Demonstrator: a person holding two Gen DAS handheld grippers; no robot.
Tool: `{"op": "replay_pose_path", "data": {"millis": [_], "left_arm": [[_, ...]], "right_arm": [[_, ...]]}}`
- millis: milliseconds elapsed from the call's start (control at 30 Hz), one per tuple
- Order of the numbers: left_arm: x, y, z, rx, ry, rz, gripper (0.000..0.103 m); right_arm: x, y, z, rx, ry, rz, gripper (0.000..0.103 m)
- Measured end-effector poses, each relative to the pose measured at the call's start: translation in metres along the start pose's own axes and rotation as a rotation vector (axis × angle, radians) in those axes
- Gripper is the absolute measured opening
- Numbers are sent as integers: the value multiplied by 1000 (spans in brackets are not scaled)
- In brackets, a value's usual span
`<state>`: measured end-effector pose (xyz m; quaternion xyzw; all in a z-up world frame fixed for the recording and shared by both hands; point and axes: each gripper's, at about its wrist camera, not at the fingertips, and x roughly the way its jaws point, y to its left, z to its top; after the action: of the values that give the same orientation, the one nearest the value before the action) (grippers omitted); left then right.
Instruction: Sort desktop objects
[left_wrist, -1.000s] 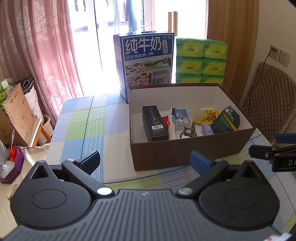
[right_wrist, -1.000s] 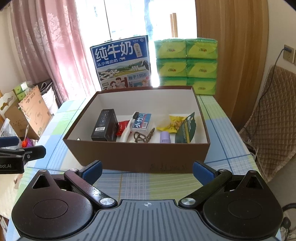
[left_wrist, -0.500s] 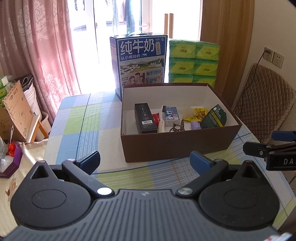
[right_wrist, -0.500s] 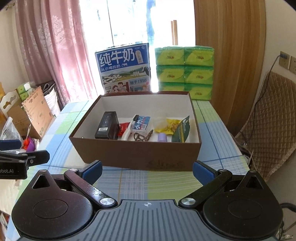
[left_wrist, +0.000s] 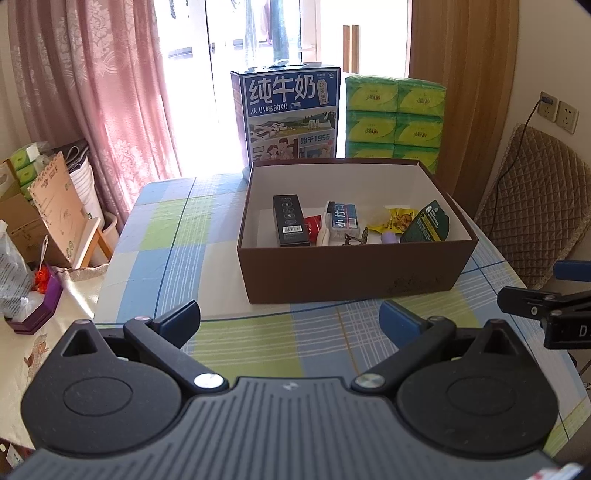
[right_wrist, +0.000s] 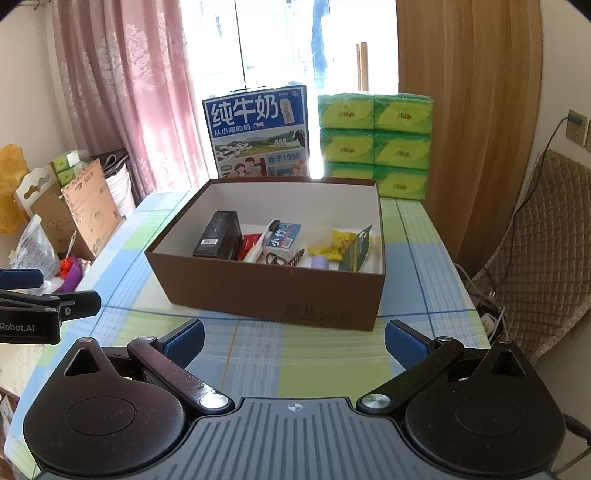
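A brown cardboard box (left_wrist: 354, 271) (right_wrist: 273, 295) stands on the checked tablecloth. Inside lie a black carton (left_wrist: 290, 220) (right_wrist: 218, 240), a red packet (left_wrist: 313, 227), a blue-and-white pack (left_wrist: 343, 218) (right_wrist: 282, 238), a yellow snack bag (left_wrist: 397, 219) (right_wrist: 332, 245), a dark green pouch (left_wrist: 426, 223) (right_wrist: 356, 247), a purple item (left_wrist: 389, 238) and glasses (left_wrist: 354, 240). My left gripper (left_wrist: 290, 321) hangs open in front of the box, nothing between its fingers. My right gripper (right_wrist: 293, 338) is open too, also short of the box. Each gripper shows at the edge of the other's view.
A blue milk carton (left_wrist: 290, 114) (right_wrist: 260, 134) and stacked green tissue packs (left_wrist: 393, 118) (right_wrist: 375, 142) stand behind the box. A quilted chair (left_wrist: 532, 206) (right_wrist: 539, 251) is on the right. Cardboard boxes and bags (left_wrist: 44, 206) crowd the floor left of the table (left_wrist: 173, 236).
Both grippers have drawn back and up from the box, which now looks smaller and farther off. Both stay open and empty.
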<state>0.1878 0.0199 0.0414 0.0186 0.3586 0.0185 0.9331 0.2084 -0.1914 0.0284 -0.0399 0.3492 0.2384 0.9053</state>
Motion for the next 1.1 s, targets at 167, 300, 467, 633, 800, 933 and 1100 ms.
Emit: {"op": "replay_pose_path", "data": {"millis": [167, 300, 467, 633, 800, 933, 1100], "left_arm": [[-6, -7, -8, -7, 11, 21, 102], [-8, -10, -16, -14, 29, 39, 102], [-11, -15, -26, -16, 50, 50, 102], [-15, -18, -34, -18, 65, 62, 102], [-16, -19, -41, -22, 84, 74, 102], [-15, -21, -46, -20, 95, 76, 102], [-14, -23, -49, -17, 102, 72, 102]], "right_arm": [[-4, -5, -7, -14, 11, 21, 101], [-8, -8, -13, -27, 18, 31, 101], [-12, -9, -20, -47, 23, 33, 101], [-15, -10, -28, -61, 28, 36, 101], [-16, -11, -35, -66, 38, 44, 101], [-16, -11, -41, -73, 50, 46, 101], [-15, -12, -48, -86, 63, 43, 101]]}}
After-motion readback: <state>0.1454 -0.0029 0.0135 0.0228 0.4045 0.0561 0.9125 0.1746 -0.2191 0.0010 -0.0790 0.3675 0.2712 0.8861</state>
